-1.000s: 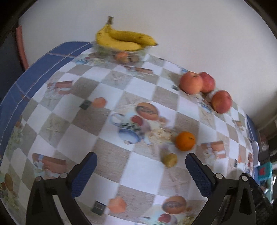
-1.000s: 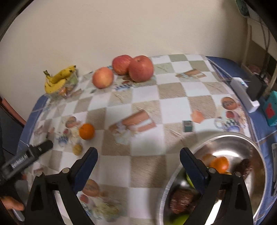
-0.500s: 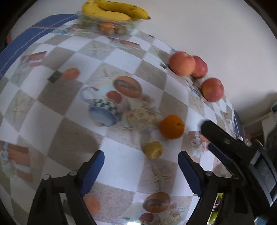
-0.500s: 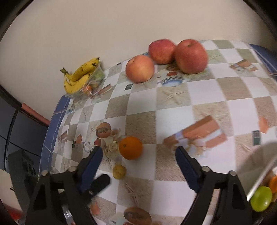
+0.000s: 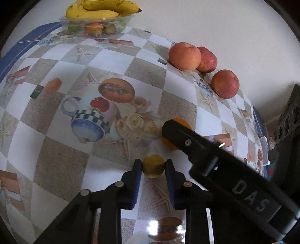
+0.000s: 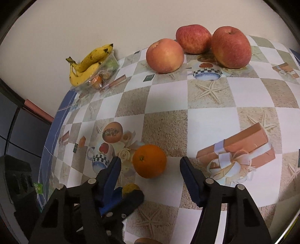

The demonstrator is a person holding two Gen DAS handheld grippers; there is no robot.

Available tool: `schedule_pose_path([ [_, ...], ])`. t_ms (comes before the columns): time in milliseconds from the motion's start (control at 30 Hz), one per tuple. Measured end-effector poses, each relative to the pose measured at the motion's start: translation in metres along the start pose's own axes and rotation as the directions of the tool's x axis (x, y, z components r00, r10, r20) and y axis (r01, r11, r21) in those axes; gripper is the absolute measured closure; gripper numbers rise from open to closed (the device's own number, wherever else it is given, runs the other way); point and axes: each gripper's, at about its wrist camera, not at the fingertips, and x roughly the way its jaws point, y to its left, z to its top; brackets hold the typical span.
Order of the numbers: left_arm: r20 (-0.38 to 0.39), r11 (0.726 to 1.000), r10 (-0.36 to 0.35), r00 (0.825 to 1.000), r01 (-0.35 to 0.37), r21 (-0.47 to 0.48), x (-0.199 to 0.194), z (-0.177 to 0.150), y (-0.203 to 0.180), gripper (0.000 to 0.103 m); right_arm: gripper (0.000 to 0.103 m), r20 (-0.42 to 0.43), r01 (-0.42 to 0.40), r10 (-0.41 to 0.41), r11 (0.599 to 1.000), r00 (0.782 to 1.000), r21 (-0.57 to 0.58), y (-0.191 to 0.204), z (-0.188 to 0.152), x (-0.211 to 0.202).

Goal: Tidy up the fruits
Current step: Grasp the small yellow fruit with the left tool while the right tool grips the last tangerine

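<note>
My left gripper [image 5: 153, 167] is shut on a small yellow-brown fruit [image 5: 153, 166] that rests on the patterned tablecloth; the fruit also shows in the right wrist view [image 6: 130, 188]. My right gripper [image 6: 149, 165] is open with its fingers on either side of an orange [image 6: 149, 161] on the table, apart from it. In the left wrist view the right gripper's black finger [image 5: 187, 138] covers most of the orange [image 5: 169, 144]. Three red apples [image 6: 196, 48] sit by the back wall.
A clear plastic tray [image 5: 97, 26] of small fruits with bananas [image 5: 101, 9] on top stands at the far left corner. The table's blue left edge [image 6: 54, 127] drops off beside dark furniture. The wall runs right behind the apples [image 5: 202, 65].
Both grippers moved forward and down to the fruits. The left gripper closed on the small yellow-brown fruit. The right gripper came in around the orange, leaving the metal bowl out of view.
</note>
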Motion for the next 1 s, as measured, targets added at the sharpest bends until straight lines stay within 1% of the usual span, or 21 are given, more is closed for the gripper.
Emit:
schedule_pose_path([
  [100, 0.007, 1.000, 0.013, 1.000, -0.012, -0.014, -0.001, 0.000, 0.003, 0.076, 0.040, 0.001, 0.012, -0.012, 1.000, 1.000, -0.011, 0.001, -0.001, 0.003],
  [167, 0.011, 1.000, 0.019, 1.000, -0.019, -0.021, -0.003, 0.000, 0.006, 0.076, 0.049, 0.001, 0.013, -0.013, 1.000, 1.000, -0.016, 0.002, -0.001, 0.004],
  [233, 0.014, 0.999, 0.026, 1.000, -0.025, -0.025, -0.003, -0.001, 0.008, 0.076, 0.052, 0.007, 0.013, -0.013, 1.000, 1.000, -0.011, 0.001, -0.001, 0.005],
  [300, 0.014, 0.999, 0.029, 0.999, -0.028, -0.032, -0.003, -0.001, 0.008, 0.076, 0.059, 0.009, 0.011, -0.011, 1.000, 1.000, -0.010, 0.000, -0.001, 0.005],
  [333, 0.013, 0.999, 0.029, 1.000, -0.028, -0.036, -0.004, -0.001, 0.009, 0.076, 0.062, 0.010, -0.005, 0.005, 1.000, 1.000, -0.004, -0.001, -0.002, 0.005],
  [433, 0.012, 0.999, 0.025, 1.000, -0.024, -0.048, -0.005, -0.001, 0.012, 0.076, 0.063, 0.011, -0.020, 0.020, 1.000, 1.000, 0.010, -0.003, -0.003, 0.004],
  [667, -0.002, 0.997, 0.039, 0.999, -0.039, -0.064, -0.006, -0.004, 0.014, 0.076, 0.063, 0.004, 0.023, -0.023, 0.999, 1.000, 0.042, -0.011, -0.011, -0.010],
  [900, -0.017, 0.994, 0.032, 0.999, -0.034, -0.102, -0.013, -0.012, 0.020, 0.076, 0.063, 0.010, 0.067, -0.068, 0.995, 0.998, 0.068, -0.019, -0.027, -0.041],
  [1000, -0.011, 0.994, 0.029, 1.000, -0.030, -0.108, -0.020, -0.017, 0.020, 0.076, 0.063, 0.016, 0.080, -0.081, 0.995, 0.997, 0.064, -0.018, -0.035, -0.057],
])
